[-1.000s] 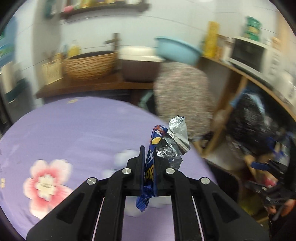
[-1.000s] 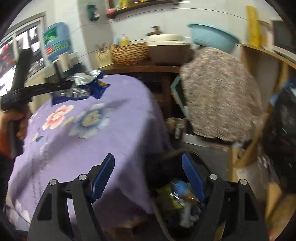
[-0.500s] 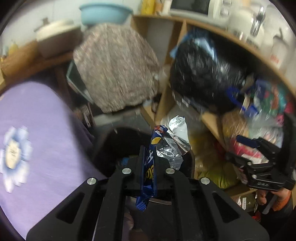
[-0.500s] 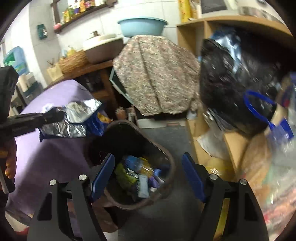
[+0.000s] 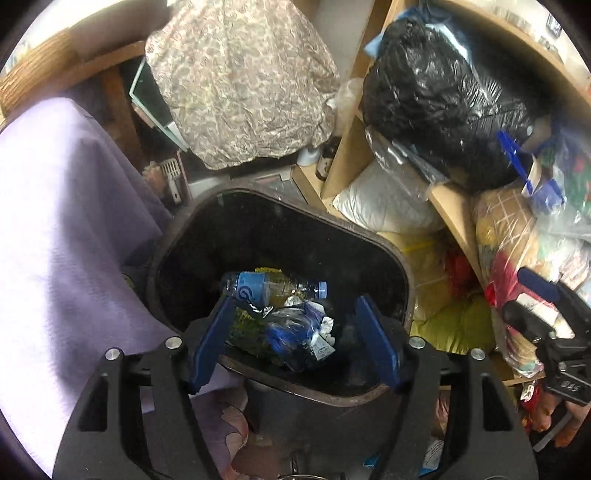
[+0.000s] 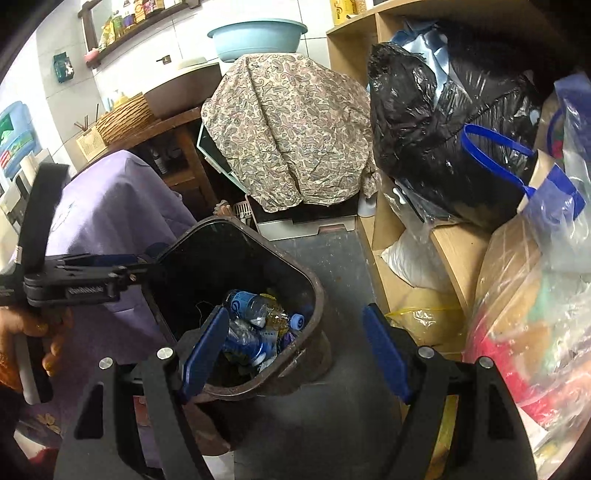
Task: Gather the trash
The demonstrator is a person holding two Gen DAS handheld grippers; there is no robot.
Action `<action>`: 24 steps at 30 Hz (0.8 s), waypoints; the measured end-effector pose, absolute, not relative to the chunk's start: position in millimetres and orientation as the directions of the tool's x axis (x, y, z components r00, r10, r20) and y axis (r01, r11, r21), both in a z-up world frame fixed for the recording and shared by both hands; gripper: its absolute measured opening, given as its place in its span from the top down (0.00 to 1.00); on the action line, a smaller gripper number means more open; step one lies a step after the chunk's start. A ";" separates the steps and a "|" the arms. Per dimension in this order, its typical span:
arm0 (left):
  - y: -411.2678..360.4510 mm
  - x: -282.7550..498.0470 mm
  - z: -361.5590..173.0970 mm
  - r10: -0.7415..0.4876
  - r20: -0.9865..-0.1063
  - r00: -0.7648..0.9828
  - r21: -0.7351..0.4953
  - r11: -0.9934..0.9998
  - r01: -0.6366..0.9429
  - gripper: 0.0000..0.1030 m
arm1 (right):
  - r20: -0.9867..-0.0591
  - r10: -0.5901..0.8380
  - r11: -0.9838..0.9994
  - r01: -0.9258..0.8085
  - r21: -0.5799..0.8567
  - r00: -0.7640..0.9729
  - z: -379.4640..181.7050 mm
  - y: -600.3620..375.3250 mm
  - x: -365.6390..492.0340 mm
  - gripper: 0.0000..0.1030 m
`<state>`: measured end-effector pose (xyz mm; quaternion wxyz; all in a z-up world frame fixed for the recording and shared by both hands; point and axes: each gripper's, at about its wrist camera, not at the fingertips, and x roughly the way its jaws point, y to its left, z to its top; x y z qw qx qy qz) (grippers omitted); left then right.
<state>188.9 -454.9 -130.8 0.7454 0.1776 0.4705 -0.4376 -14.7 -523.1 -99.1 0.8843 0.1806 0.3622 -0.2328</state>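
Observation:
A dark brown trash bin (image 5: 400, 266) stands on the floor beside the purple-clothed table (image 5: 55, 221). Inside lie a clear plastic bottle with a blue label (image 5: 258, 288), a blue snack wrapper (image 5: 291, 332) and other scraps. My left gripper (image 5: 293, 341) is open and empty, right above the bin's near rim. My right gripper (image 6: 291, 350) is open and empty, above the floor at the bin's right side. The right wrist view shows the bin (image 6: 314, 280), its trash (image 6: 255, 328) and the left gripper (image 6: 122, 273) reaching over the bin's left rim.
A paisley cloth (image 6: 291, 133) covers something behind the bin. Wooden shelves (image 6: 454, 236) at right hold a black plastic bag (image 6: 436, 122), a blue-handled bag (image 6: 546, 192) and several packed bags. A wicker basket (image 6: 125, 118) and blue basin (image 6: 258, 35) sit at the back.
My left gripper swung from over the table to above the bin, opened, and let go of the blue and silver snack wrapper, which now lies in the bin. The right gripper stayed open.

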 end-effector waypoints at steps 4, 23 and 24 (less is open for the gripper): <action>-436.9 182.5 -103.5 -0.557 -0.803 0.210 -0.175 0.558 0.811 0.25 | -0.722 -0.289 0.822 0.549 0.149 0.629 -98.6 -521.3 -18.2 0.28; -199.7 39.4 -21.0 -0.578 -0.360 0.732 -0.039 0.793 0.607 0.05 | -0.401 -0.330 0.924 0.379 0.048 0.855 -37.1 -348.2 -56.6 0.08; -185.7 32.1 -21.0 -0.561 -0.349 0.750 -0.046 0.810 0.584 0.05 | -0.382 -0.335 0.926 0.377 0.038 0.861 -34.1 -338.0 -58.8 0.06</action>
